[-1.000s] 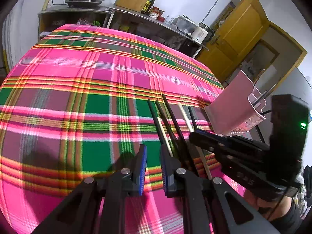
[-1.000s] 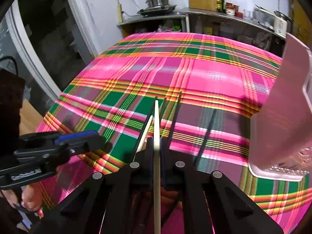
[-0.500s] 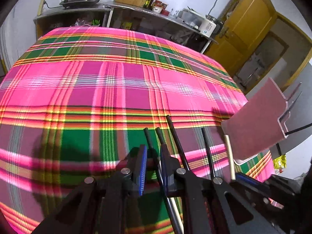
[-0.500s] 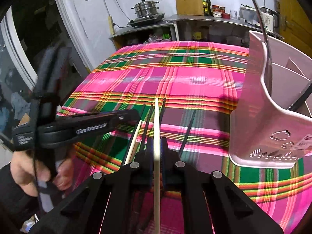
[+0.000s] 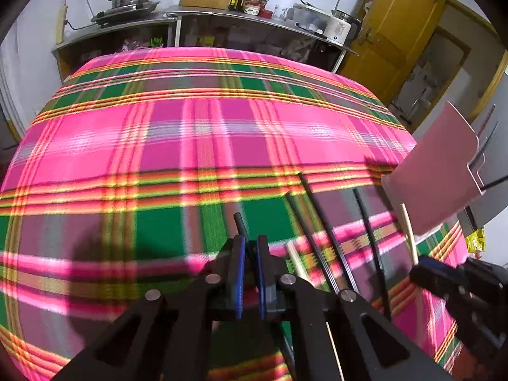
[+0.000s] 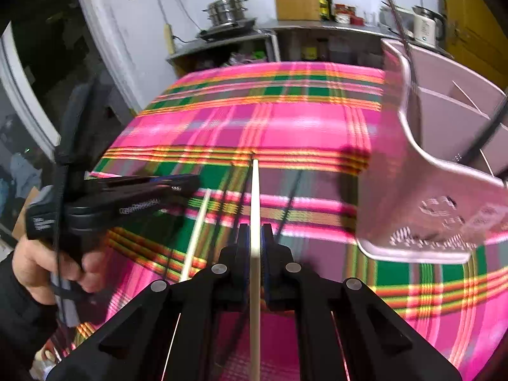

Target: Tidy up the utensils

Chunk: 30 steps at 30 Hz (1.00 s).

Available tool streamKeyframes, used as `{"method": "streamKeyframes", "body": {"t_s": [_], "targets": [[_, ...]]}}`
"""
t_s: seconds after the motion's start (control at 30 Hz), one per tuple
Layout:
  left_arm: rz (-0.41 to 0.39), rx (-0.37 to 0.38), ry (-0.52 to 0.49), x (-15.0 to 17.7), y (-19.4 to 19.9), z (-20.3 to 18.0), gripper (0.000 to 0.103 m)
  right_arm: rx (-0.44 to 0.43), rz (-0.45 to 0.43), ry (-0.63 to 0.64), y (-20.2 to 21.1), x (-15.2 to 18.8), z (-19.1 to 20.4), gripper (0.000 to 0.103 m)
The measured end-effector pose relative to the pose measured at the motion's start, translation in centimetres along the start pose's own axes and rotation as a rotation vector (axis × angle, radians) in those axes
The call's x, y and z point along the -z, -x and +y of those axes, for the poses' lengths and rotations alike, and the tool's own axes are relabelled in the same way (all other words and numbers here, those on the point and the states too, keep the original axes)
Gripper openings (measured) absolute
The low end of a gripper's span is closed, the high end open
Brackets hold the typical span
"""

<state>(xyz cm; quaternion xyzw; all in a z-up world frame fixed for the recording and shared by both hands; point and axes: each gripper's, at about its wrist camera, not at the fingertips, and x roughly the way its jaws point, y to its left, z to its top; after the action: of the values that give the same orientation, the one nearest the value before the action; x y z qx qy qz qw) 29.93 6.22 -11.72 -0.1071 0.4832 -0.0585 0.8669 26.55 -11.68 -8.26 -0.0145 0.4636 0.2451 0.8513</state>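
Plaid cloth, pink and green, covers the tabletop (image 5: 197, 146). Step in hand, as I read it: gathering chopsticks for the pink caddy (image 6: 425, 209).

My right tool (image 6: 255, 238) is pinching a pale chopstick (image 6: 255, 197), which runs straight up between the blue pads and sticks out ahead of them, its tip over the cloth. The caddy stands just to its right, near the tabletop's edge, with dividers inside and a few dark utensils already leaning in it.

My left tool (image 5: 249, 247) has just been closing; its jaws now sit pressed on a black chopstick (image 5: 240, 222), whose blunt end pokes out just past the pads. Frame is blurred, so I judge the grip as likely firm, not certain.

Loose on the cloth: several black sticks (image 5: 317, 222) lying roughly side by side to the right of the left tool, and a second pale stick (image 6: 198, 222) among them.

Next move, I judge: lift the right stick, tilt it upright and lower it into an open compartment without clipping the rim; the left follows.

Sticks are thin, smooth, rigid; they could pivot or slide in the pads.
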Motion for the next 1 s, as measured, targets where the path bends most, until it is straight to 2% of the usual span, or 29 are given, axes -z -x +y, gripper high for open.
{"method": "streamKeyframes", "body": {"t_s": [0.27,0.4,0.8,1.0], "targets": [[0.007,0.011,0.004,2.6,1.9,0.8,0.006,0.089,0.055,-0.074,0.2,3.1,-2.4,0.007],[0.013,0.016,0.014,3.4,2.5,0.8,0.006,0.092,0.076,-0.092,0.1,3.9,-3.3,0.007],[0.024,0.035,0.079,4.3,3.0,0.9,0.014,0.11,0.098,-0.027,-1.2,2.3,-3.3,0.01],[0.02,0.023,0.06,4.0,2.7,0.6,0.014,0.105,0.113,-0.016,-1.7,1.8,-3.3,0.01]]}}
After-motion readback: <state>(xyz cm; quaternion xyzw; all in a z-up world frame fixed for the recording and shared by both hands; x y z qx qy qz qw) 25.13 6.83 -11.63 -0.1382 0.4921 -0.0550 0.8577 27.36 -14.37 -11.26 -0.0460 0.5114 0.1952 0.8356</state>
